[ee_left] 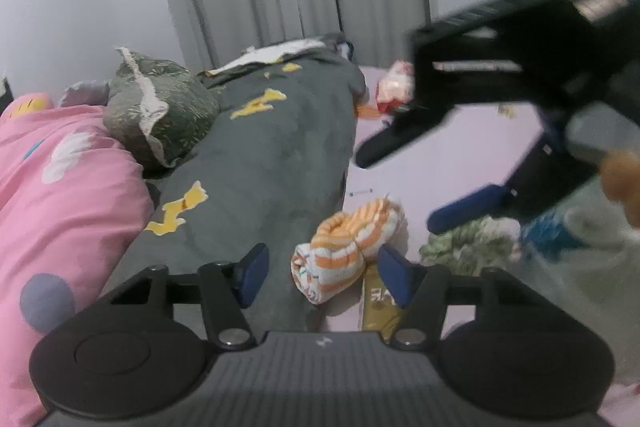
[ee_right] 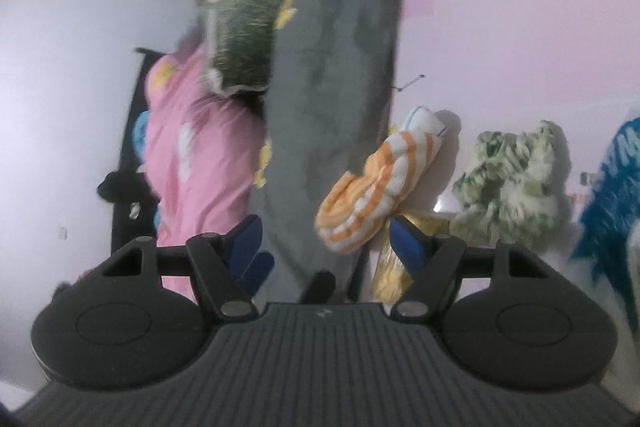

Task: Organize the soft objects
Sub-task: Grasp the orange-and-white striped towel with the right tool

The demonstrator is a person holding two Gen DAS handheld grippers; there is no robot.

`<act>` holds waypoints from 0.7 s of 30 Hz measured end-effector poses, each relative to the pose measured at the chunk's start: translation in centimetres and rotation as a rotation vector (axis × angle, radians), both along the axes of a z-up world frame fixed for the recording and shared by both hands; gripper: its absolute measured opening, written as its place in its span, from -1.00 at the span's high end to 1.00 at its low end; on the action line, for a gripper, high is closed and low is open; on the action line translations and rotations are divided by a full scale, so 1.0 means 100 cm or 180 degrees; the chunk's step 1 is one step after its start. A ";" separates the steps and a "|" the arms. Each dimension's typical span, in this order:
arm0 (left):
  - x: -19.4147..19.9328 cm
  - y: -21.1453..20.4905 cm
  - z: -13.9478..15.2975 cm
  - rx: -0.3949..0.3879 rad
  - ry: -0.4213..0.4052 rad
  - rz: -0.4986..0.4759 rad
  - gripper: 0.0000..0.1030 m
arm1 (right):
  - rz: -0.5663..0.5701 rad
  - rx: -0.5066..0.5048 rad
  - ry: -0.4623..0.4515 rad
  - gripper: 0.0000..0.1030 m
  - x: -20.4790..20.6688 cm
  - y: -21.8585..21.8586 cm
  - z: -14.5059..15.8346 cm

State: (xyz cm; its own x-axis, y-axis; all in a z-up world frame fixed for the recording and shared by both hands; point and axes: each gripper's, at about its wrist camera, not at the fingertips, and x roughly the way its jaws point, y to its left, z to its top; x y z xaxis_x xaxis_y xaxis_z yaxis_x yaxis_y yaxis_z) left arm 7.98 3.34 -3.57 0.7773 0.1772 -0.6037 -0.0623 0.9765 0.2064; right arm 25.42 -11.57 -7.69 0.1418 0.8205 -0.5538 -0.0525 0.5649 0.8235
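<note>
Left wrist view: nearest the lens sits the left claw [ee_left: 322,273], its blue pads [ee_left: 252,273] spread apart, released, with nothing pressed between them. Just beyond them lies a rolled orange-and-white striped towel [ee_left: 346,247], soft and terry-like, on the pale pink bed sheet [ee_left: 460,155]. A crumpled green-patterned cloth [ee_left: 468,247] lies beside it to the right. A grey blanket [ee_left: 272,155] with yellow patches spreads on the left, next to a pink quilt [ee_left: 60,195] and a dark green frilled cushion [ee_left: 160,107]. The right claw [ee_left: 412,183] hangs blurred above the sheet, fingers parted and empty.

Right wrist view: its own blue pads [ee_right: 246,243] stand apart, holding nothing. The striped roll [ee_right: 376,187] lies just ahead, the green cloth [ee_right: 512,187] to its right, and a blue-and-white fabric [ee_right: 612,195] at the edge.
</note>
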 end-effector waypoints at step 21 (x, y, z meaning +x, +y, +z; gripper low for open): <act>0.023 0.012 -0.019 -0.0223 0.0248 0.0081 0.42 | -0.0159 -0.0115 0.0372 0.02 0.041 0.038 -0.060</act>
State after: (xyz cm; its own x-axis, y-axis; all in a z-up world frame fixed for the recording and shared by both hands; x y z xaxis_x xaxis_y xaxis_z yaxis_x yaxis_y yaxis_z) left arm 10.24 4.57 -5.49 0.7233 0.1515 -0.6738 -0.0736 0.9870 0.1430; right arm 29.49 -7.78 -13.69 0.1148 0.7932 -0.5980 0.0717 0.5938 0.8014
